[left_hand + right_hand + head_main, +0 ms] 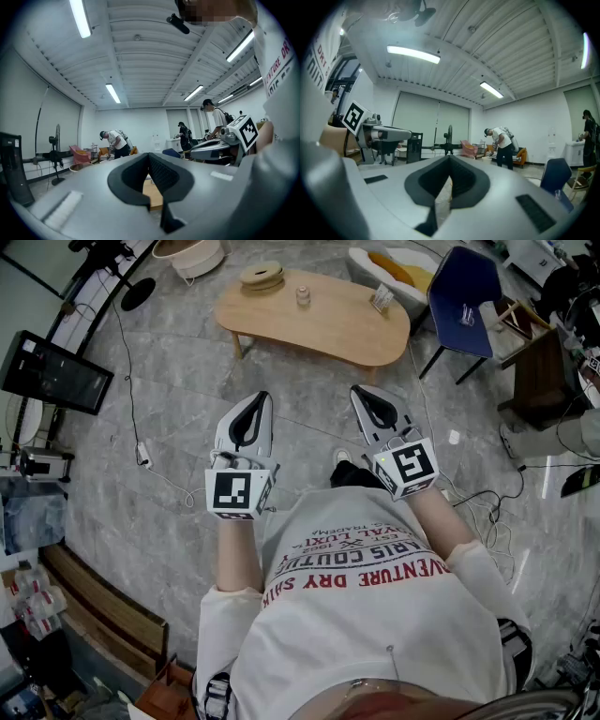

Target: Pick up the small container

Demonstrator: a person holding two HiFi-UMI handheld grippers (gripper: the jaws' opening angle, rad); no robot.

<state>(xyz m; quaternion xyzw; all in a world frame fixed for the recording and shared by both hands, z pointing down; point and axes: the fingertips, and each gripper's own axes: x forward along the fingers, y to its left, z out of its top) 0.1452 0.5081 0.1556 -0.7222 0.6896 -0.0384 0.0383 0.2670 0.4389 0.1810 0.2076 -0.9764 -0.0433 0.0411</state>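
The small container (303, 296), a clear jar, stands on the low wooden table (328, 329) across the floor ahead of me. My left gripper (255, 399) and right gripper (361, 392) are held side by side at chest height, pointing toward the table and well short of it. In the left gripper view the left gripper (149, 154) has its jaws together with nothing between them, and a strip of the table (152, 194) shows below the tips. The right gripper (450, 158) also has its tips touching and holds nothing.
A round wooden stack (262, 277) and a small card (382, 300) also sit on the table. A blue chair (464, 292) and a white armchair (394, 268) stand at its right. A monitor (52, 371) and a floor cable (141, 451) lie left. People (115, 143) work at the far wall.
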